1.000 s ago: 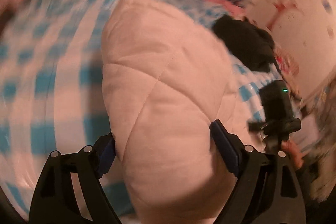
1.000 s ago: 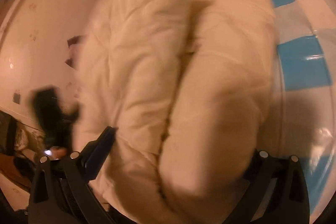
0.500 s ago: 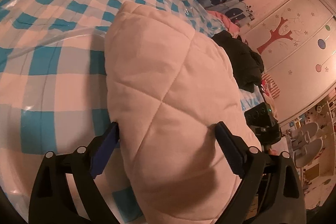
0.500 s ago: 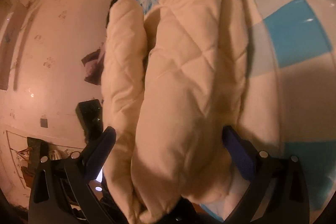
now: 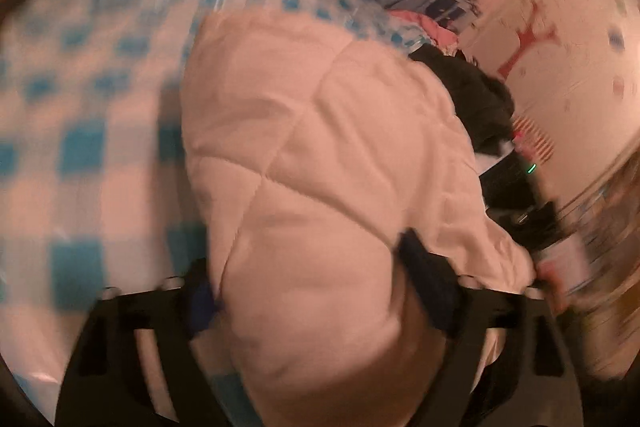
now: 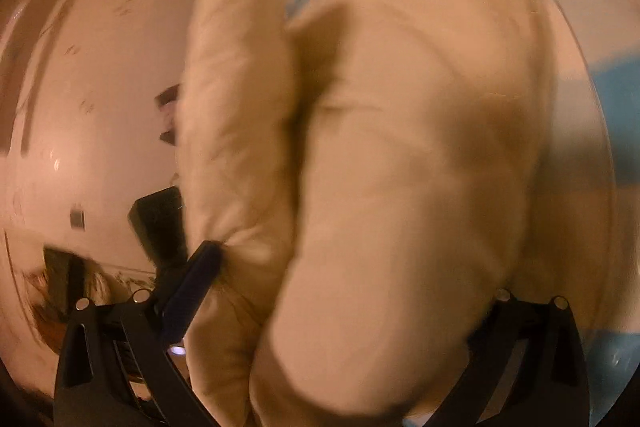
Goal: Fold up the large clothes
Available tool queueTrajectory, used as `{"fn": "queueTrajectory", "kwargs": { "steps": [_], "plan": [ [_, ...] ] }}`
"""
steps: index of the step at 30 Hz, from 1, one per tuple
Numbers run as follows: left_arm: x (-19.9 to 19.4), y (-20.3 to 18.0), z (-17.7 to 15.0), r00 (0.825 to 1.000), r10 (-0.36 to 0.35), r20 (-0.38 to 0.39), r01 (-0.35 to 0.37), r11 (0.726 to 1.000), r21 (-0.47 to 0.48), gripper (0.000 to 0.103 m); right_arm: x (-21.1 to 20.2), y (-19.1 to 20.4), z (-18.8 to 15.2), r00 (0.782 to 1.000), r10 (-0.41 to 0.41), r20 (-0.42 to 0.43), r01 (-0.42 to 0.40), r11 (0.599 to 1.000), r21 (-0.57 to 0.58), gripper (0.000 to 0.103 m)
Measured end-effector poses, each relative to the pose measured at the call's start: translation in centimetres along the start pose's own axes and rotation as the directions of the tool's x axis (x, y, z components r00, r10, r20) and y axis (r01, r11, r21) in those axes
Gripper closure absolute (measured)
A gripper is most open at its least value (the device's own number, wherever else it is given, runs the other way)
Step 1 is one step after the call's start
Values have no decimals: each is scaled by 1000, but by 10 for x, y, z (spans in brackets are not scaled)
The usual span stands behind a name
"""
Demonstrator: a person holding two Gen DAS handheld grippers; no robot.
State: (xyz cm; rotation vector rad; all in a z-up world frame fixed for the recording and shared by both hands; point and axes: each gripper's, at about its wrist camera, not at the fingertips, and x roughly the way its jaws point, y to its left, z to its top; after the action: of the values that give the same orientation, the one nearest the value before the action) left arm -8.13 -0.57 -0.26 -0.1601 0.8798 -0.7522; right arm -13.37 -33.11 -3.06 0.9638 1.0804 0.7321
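In the left gripper point(image 5: 312, 291): a fat fold of the puffy coat point(image 5: 320, 147), squeezed from both sides. Just been closing in on it, with the coat between the two blue pads. Not closed far, because of so much stuffing in the way. In the right gripper point(image 6: 356, 279): the other end of the same coat, bunched into two thick rolls, with the near pad pushed into the soft cloth. Coat folded over, lying on the checked cloth point(image 5: 80, 147) and held at one end by both.

Things to go wrong from here:
- Could slip out. Soft, springy stuffing, and maybe only the outer layers pinched. With a quick lift, inner layers sliding free and the fold falling open.
- Could puff back up. Once let go, likely to spring apart and lose its neat shape.
- Could pull crooked. With one side tugged harder than the other, a twisted, lopsided bundle.
- Could bump the black clothes point(image 5: 472, 95) just behind the coat and drag them along.

Hard to see:
- Both pictures smeared and blurry.
- Far finger of the right gripper hidden behind the coat, so no sure look at its hold on that side.
- Sleeves, collar and zip nowhere in sight, so hard to tell which part of the coat this is.
- Underside of the coat hidden too.
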Motion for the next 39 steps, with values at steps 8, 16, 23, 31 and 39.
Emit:
{"fn": "queueTrajectory", "kwargs": {
  "steps": [8, 16, 23, 31, 39],
  "plan": [
    [5, 0, 25, 988, 119, -95, -112, 991, 77, 23, 47, 1, 25, 985, -113, -131, 111, 994, -23, 5],
    [-5, 57, 17, 990, -82, -115, 69, 992, -109, 16, 14, -8, 25, 996, -69, -53, 72, 996, 43, 5],
    [27, 74, 14, 978, -153, -140, 118, 966, -229, 8, 37, -34, 26, 987, -34, -155, 60, 984, 165, 5],
    [34, 69, 9, 984, -105, -143, 76, 978, -195, 8, 26, -59, 13, 995, 14, -98, 2, 988, 157, 5],
    [-5, 34, 8, 999, -20, -36, 18, 998, -56, 44, 15, 0, -12, 990, -143, -3, 142, 982, -125, 18]
  ]
}}
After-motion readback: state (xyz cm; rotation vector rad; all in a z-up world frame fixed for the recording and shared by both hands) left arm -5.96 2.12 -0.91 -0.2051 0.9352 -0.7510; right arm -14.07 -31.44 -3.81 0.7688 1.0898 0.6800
